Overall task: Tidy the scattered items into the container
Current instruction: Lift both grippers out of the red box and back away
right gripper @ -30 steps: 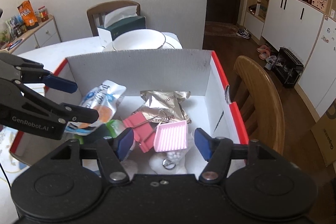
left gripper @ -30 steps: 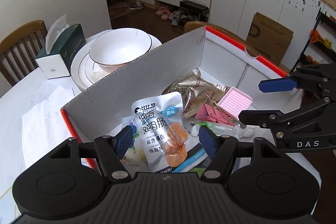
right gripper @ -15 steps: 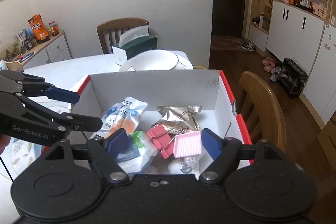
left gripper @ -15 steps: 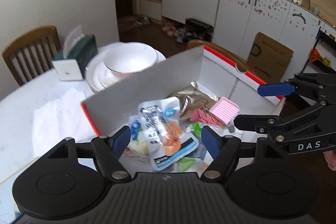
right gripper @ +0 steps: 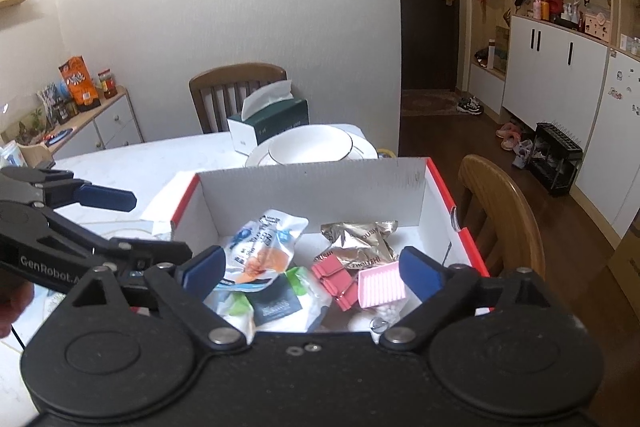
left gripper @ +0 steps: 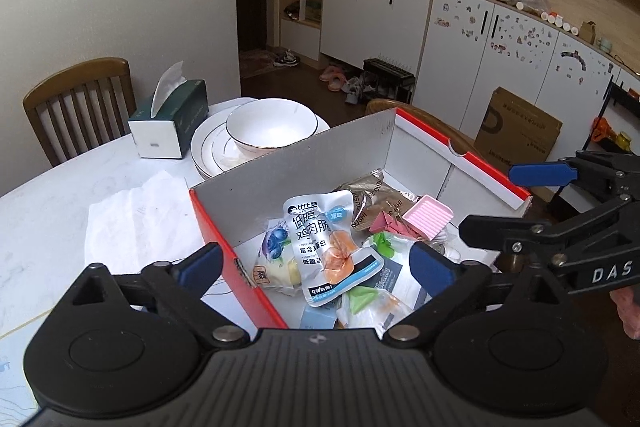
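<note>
A white cardboard box with a red rim [left gripper: 424, 131] [right gripper: 312, 183] stands on the white table. Inside lie a white chicken snack pouch [left gripper: 320, 239] [right gripper: 260, 247], a gold foil packet [left gripper: 368, 195] [right gripper: 356, 239], pink binder clips [right gripper: 336, 279], a pink ridged tray [left gripper: 428, 217] [right gripper: 380, 289] and several other small packets. My left gripper [left gripper: 316, 263] is open and empty above the box's near left side. My right gripper [right gripper: 312, 269] is open and empty above the box's near edge. Each gripper shows in the other's view, the right [left gripper: 560, 203] and the left [right gripper: 80, 223].
A white bowl on stacked plates [left gripper: 272, 127] [right gripper: 312, 149] and a green tissue box [left gripper: 172, 123] [right gripper: 272, 121] stand behind the box. A white paper sheet [left gripper: 140, 219] lies left of it. Wooden chairs [left gripper: 76, 107] [right gripper: 500, 207] stand at the table's far and right sides.
Both grippers have risen and drawn back from the box, so more of the table and room shows. Both stay open and empty. The items in the box have not moved.
</note>
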The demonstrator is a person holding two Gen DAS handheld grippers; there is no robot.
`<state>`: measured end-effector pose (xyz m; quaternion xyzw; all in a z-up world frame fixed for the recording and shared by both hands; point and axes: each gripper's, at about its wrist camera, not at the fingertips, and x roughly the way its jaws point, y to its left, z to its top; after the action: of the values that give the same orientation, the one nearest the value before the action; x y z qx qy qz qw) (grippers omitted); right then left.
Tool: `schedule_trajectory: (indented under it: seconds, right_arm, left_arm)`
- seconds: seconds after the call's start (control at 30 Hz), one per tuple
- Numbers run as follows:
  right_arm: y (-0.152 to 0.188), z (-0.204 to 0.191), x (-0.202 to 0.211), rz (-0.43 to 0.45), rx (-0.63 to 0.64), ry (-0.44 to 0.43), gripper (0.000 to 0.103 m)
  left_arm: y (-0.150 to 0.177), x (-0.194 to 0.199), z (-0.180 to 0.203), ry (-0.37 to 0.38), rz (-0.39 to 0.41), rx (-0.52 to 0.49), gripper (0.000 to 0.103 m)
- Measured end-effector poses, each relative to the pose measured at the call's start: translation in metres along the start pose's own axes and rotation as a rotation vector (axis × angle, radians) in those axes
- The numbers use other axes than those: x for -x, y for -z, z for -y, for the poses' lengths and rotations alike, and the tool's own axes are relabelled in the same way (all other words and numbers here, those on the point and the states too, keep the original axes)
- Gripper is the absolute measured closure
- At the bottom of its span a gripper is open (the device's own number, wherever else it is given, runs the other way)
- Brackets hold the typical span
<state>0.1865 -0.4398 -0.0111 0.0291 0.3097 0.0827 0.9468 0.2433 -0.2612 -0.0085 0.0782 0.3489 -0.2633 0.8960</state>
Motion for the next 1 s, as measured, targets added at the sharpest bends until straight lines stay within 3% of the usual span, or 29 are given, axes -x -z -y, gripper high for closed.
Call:
schedule_trajectory:
  seconds: [0.43,1.0]
  right_arm:
    - [0.009,-0.021,0.031,0.039,-0.021,0.011,0.003]
    - [0.025,-0.048,0.047,0.058,-0.033,0.029,0.002]
  left_arm:
    - [0.023,0.033,-0.012,0.017,0.031,0.037,0.001]
    - [0.043,0.062,-0.012,0.012,0.056,0.007,0.001]
